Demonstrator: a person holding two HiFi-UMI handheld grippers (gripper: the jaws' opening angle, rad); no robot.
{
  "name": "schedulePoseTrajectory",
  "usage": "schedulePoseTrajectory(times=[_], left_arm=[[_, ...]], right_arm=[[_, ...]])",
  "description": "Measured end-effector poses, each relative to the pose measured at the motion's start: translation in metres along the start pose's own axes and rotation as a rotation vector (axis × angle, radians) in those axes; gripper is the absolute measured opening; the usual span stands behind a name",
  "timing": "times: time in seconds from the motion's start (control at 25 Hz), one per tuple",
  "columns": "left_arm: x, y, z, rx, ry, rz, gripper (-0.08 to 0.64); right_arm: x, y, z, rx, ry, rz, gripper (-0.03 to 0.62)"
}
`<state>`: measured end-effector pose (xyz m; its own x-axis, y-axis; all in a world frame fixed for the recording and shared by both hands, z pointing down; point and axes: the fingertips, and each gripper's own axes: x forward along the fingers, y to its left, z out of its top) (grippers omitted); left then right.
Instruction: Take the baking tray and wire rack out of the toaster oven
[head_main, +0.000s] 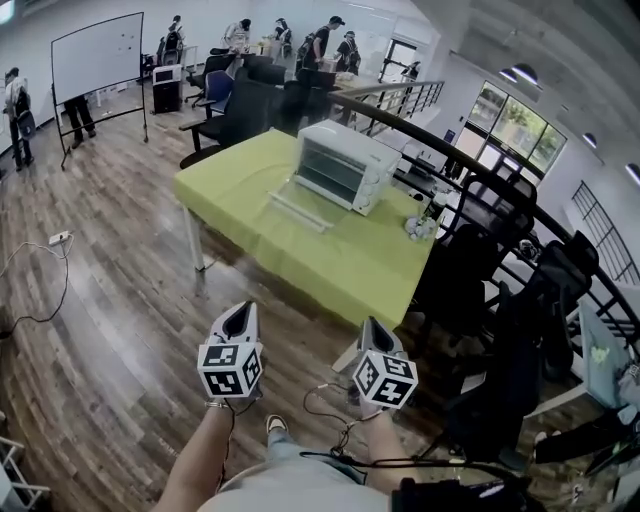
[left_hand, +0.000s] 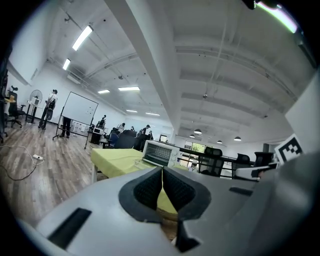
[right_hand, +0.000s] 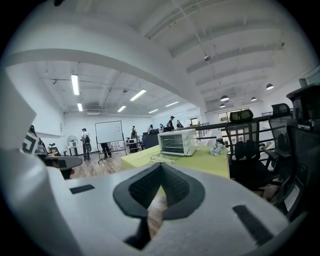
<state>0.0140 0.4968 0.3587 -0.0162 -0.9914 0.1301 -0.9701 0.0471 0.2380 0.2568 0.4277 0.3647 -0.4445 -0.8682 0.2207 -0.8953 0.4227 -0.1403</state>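
Observation:
A white toaster oven stands on a table with a green cloth, some way ahead of me. Its glass door hangs open and lies flat in front of it. The tray and rack cannot be made out from this distance. My left gripper and right gripper are held side by side over the wooden floor, short of the table, both shut and empty. The left gripper view shows the oven beyond the shut left gripper. In the right gripper view the oven stands past the shut right gripper.
Black office chairs and a curved railing crowd the table's right side. A small white crumpled thing lies on the table's right end. A whiteboard and a power strip with cable are at the left; several people stand far back.

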Motion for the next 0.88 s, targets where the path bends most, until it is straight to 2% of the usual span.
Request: schedulePoseTrajectory(times=[0.44, 0.68, 0.88], left_arm=[[0.134, 0.021, 0.029, 0.002, -0.013, 0.007, 0.008], [0.186, 0.033, 0.031, -0.005, 0.007, 0.034, 0.008], [0.214, 0.037, 0.027, 0.02, 0.042, 0.05, 0.008]], right_arm=[[0.138, -0.023, 0.034, -0.005, -0.002, 0.037, 0.0], [0.195, -0.036, 0.039, 0.003, 0.015, 0.058, 0.0], [0.229, -0.044, 0.037, 0.039, 0.019, 0.07, 0.0]])
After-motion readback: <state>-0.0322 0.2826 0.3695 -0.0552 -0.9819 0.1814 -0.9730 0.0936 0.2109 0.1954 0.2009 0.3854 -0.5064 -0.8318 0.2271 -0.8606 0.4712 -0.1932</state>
